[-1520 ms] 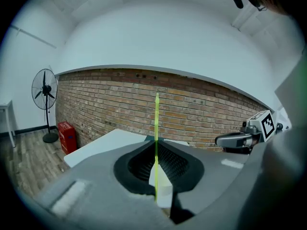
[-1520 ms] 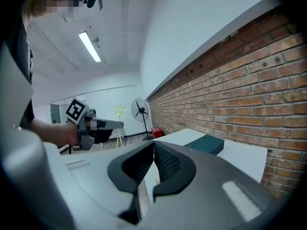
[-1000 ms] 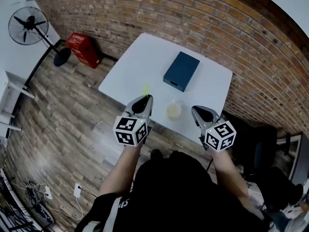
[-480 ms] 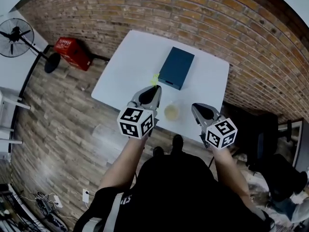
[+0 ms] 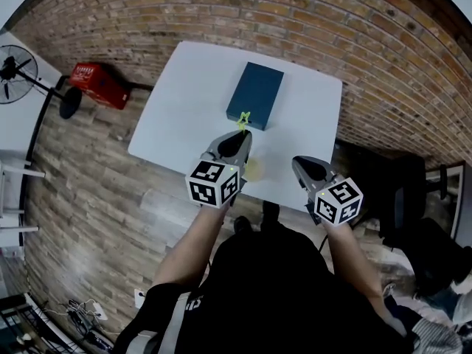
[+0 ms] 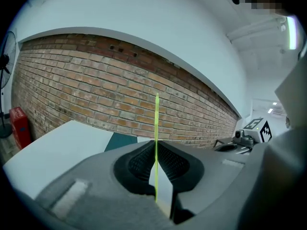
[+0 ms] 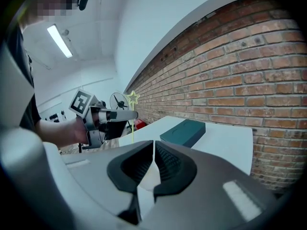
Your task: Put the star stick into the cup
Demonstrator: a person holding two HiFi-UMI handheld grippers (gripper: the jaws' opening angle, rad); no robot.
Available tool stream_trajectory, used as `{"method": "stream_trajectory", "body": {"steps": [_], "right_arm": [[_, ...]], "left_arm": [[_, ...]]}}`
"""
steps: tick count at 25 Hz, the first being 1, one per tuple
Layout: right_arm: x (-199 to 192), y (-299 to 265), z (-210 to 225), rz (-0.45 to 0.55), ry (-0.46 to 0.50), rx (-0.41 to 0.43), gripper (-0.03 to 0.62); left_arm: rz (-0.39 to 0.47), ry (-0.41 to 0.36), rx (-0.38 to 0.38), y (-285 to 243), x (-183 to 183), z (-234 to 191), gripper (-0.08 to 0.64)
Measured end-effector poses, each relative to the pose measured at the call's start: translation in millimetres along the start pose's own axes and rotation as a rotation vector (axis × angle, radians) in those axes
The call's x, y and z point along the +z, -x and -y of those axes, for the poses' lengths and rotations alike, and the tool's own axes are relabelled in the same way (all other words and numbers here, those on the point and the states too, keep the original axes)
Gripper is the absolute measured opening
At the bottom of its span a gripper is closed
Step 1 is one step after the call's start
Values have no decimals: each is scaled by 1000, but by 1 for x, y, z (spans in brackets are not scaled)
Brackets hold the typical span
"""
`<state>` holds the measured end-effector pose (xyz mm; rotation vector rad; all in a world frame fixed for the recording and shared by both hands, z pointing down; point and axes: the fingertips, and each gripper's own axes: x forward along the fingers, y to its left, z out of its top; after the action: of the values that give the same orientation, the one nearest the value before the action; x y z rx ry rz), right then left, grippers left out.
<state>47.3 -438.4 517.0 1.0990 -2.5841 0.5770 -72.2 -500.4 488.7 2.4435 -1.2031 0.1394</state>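
Note:
A thin yellow-green star stick [image 6: 157, 123] stands upright in my left gripper [image 6: 156, 145], whose jaws are shut on its shaft. In the head view its star [image 5: 242, 119] rises above the left gripper [image 5: 237, 137], in front of the dark blue box. The pale clear cup [image 5: 255, 170] stands on the white table [image 5: 177, 102] near its front edge, just right of the left gripper and partly hidden by it. My right gripper [image 5: 301, 165] hovers right of the cup; its jaws [image 7: 153, 145] are shut on nothing. It sees the star [image 7: 132, 97] and the left gripper [image 7: 112, 118].
A dark blue box [image 5: 256, 94] lies mid-table behind the cup. A red crate [image 5: 99, 85] and a standing fan [image 5: 15, 66] are on the wood floor at left. Brick wall runs behind the table; a dark chair [image 5: 383, 198] is at right.
The left gripper has carried the star stick to the right and farther over the table, ending close beside the cup. The right gripper has sunk a little.

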Motion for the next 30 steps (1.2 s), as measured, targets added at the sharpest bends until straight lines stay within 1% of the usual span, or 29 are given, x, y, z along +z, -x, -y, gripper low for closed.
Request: {"method": "stream_trajectory", "body": {"steps": [4,11,14,19,21,23,24,28,30], "right_arm": [[-15,10,8,-11,-33,-17,9],[-46,20,19,-49,-107,-33,9],[-49,19,19,-52,-120,-30,9],[-47,15,15,-55,-112,-10,9],[-45,15,15,-55,-108,-5,9],[-45,17,16,-55,-106,-4,9],[-45,17,16,-56,-107,-4,9],[-46,16,16,-61,-108,2,9],[-45,15,14,-61,-106,10,9]], "left_arm": [[-46,6,-7,-10,-25,3,20],[-161,31,-9,-22,-73,2,21],[-201,24,-8,-24,-86,0,21],[-266,7,-21,-29,-104,2,27],[-287,5,-33,-31,-109,6,58],[-303,-1,-46,-32,-113,11,118],[-306,-8,-50,-32,-113,13,134],[-297,-30,-45,-30,-110,15,161],[-283,-33,-36,-27,-106,14,163]]}}
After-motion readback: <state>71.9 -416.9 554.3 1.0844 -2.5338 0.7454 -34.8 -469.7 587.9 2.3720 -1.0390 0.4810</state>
